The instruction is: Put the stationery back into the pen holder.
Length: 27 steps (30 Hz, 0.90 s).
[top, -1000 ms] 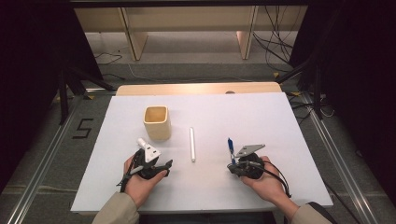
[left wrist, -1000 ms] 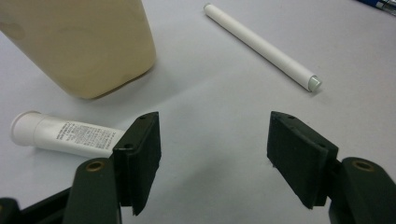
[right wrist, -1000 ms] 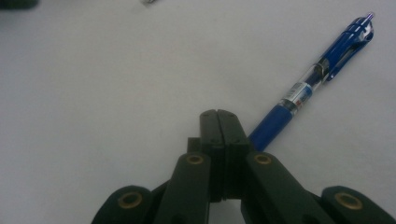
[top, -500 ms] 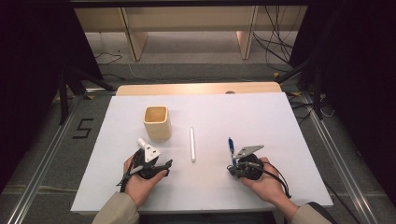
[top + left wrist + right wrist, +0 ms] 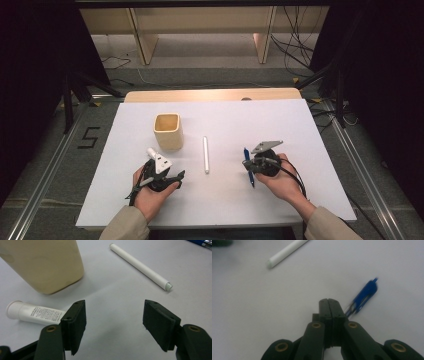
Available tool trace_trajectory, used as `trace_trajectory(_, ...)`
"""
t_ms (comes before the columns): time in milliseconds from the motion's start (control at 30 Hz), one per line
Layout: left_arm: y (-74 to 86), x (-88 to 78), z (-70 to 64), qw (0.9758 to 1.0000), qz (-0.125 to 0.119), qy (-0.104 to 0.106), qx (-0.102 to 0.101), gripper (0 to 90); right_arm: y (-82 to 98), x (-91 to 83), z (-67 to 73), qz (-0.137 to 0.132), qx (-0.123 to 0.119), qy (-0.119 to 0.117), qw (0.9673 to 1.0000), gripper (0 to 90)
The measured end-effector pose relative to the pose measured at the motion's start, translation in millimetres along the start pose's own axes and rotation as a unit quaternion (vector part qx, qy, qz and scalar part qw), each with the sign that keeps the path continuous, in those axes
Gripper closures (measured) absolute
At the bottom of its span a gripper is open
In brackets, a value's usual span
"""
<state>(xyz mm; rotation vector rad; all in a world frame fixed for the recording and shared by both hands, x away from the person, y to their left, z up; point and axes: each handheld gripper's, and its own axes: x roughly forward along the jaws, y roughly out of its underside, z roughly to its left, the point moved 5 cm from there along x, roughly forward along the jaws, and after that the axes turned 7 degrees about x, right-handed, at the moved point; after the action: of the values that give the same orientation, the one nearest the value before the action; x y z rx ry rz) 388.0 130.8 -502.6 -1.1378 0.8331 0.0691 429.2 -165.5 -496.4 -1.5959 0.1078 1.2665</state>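
The right gripper (image 5: pixel 330 302) has its two black jaws pressed tight together, with nothing between them. A blue pen (image 5: pixel 362 298) lies flat on the white table (image 5: pixel 249 315), just beside the jaw tips and a little past them. I cannot tell if it touches them. In the right gripper view its long body runs away from the jaws, slanting up and off to the right. In the high view the blue pen (image 5: pixel 246 165) lies lengthwise, pointing away from the person.

The left gripper (image 5: pixel 113 315) has its jaws spread wide, holding nothing. A white stick (image 5: pixel 141 266) lies ahead of those jaws, slanting across. A small white tube (image 5: pixel 35 312) lies just beside the left jaw. A tan cup (image 5: pixel 47 265) stands behind the tube.
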Motion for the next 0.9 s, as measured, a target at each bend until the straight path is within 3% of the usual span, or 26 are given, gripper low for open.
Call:
trace_trajectory(67,-0.2,0.2,-0.1,1.0000,-0.001,0.000,-0.001,35.6,-6.2,3.5,-4.1,-0.001,-0.001,0.008,1.0000,90.0)
trace_trajectory(100,0.3,0.5,0.0,1.0000,-0.001,0.000,-0.003,35.7,-20.4,11.6,-14.6,-0.004,-0.002,0.023,0.9997,90.0)
trace_trajectory(200,1.1,0.8,0.7,1.0000,-0.001,0.001,-0.005,35.7,-35.9,21.6,-26.8,-0.003,0.001,0.033,0.9994,90.0)
trace_trajectory(333,1.4,0.8,1.5,1.0000,-0.001,0.000,-0.005,35.8,-48.5,35.0,-38.4,0.012,0.001,0.033,0.9994,90.0)
trace_trajectory(600,0.9,1.2,0.9,1.0000,-0.002,0.000,-0.004,35.8,-57.2,54.9,-46.4,0.048,-0.010,0.030,0.9984,90.0)
trace_trajectory(900,1.1,1.3,1.4,1.0000,-0.001,0.000,-0.005,35.8,-55.3,64.0,-49.7,0.073,-0.018,0.032,0.9967,90.0)
